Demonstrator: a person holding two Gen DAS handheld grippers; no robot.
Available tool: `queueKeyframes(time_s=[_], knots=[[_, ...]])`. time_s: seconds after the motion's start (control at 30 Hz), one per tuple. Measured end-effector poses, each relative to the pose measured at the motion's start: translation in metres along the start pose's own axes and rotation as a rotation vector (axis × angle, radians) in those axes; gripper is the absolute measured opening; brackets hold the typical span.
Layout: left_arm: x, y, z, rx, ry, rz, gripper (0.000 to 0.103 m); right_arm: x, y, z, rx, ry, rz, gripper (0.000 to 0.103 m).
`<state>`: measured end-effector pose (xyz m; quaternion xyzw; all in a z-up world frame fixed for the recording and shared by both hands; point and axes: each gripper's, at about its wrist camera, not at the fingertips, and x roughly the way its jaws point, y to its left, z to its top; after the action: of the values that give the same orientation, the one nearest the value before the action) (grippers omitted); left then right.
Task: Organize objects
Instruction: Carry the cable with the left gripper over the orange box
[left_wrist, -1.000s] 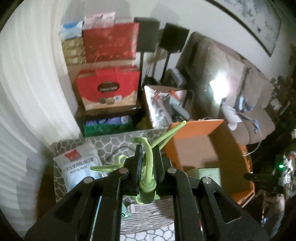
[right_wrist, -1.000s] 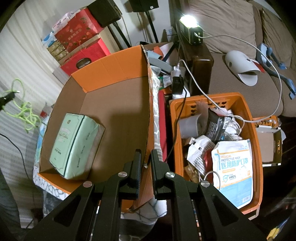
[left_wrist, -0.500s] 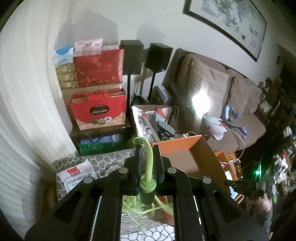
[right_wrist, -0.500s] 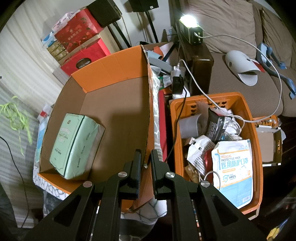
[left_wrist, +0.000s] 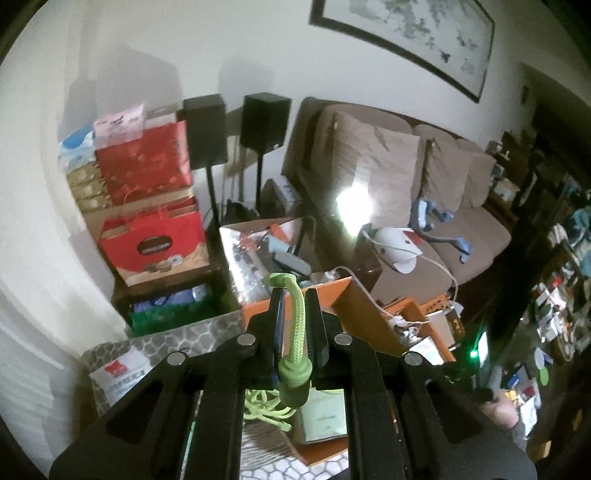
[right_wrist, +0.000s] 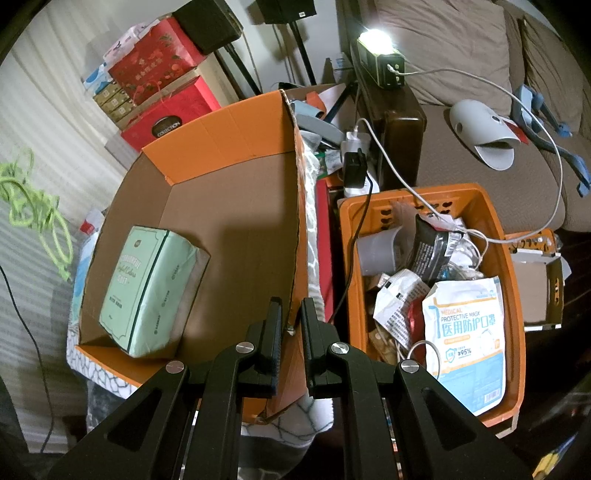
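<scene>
My left gripper (left_wrist: 294, 295) is shut on a lime green cord (left_wrist: 297, 325); the rest of the cord hangs below in loops (left_wrist: 267, 404). The same cord (right_wrist: 35, 206) dangles at the left edge of the right wrist view, above and left of the orange cardboard box (right_wrist: 236, 122). A mint green tissue pack (right_wrist: 147, 288) lies in the box's left part. My right gripper (right_wrist: 290, 306) is shut on the box's right wall (right_wrist: 300, 206), near its front corner. The box (left_wrist: 364, 321) and tissue pack (left_wrist: 323, 419) also show in the left wrist view.
An orange plastic basket (right_wrist: 511, 295) full of mask packs and wrappers stands right of the box. A medical mask pack (left_wrist: 120, 374) lies on the patterned table cover (left_wrist: 207, 332). Red gift bags (left_wrist: 155, 243), speakers, a sofa (left_wrist: 391, 162) and a white cable (right_wrist: 461, 81) are behind.
My left gripper has risen and tilted up with the cord; the cord's loops now hang higher, beside the box's left side. The right gripper and box have not moved.
</scene>
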<state>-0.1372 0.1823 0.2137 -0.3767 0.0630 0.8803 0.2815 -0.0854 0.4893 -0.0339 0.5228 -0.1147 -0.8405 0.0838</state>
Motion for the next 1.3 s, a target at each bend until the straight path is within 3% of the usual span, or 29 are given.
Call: queueKeyframes(time_s=[0.2, 0.67, 1.0, 1.3], knots=[[0.020, -0.031, 0.017, 0.015, 0.019, -0.017, 0.010, 0.000, 0.000, 0.000, 0.001, 0.000, 0.001, 0.009], [0.062, -0.116, 0.030, 0.055, 0.065, -0.144, 0.010, 0.000, 0.000, 0.000, 0.002, 0.000, 0.000, 0.009], [0.113, -0.138, 0.013, 0.033, 0.128, -0.199, 0.010, 0.000, -0.001, 0.000, 0.002, 0.000, 0.001, 0.009], [0.168, -0.132, -0.032, 0.014, 0.251, -0.183, 0.010, 0.000, -0.001, -0.001, 0.003, -0.002, 0.002, 0.009]])
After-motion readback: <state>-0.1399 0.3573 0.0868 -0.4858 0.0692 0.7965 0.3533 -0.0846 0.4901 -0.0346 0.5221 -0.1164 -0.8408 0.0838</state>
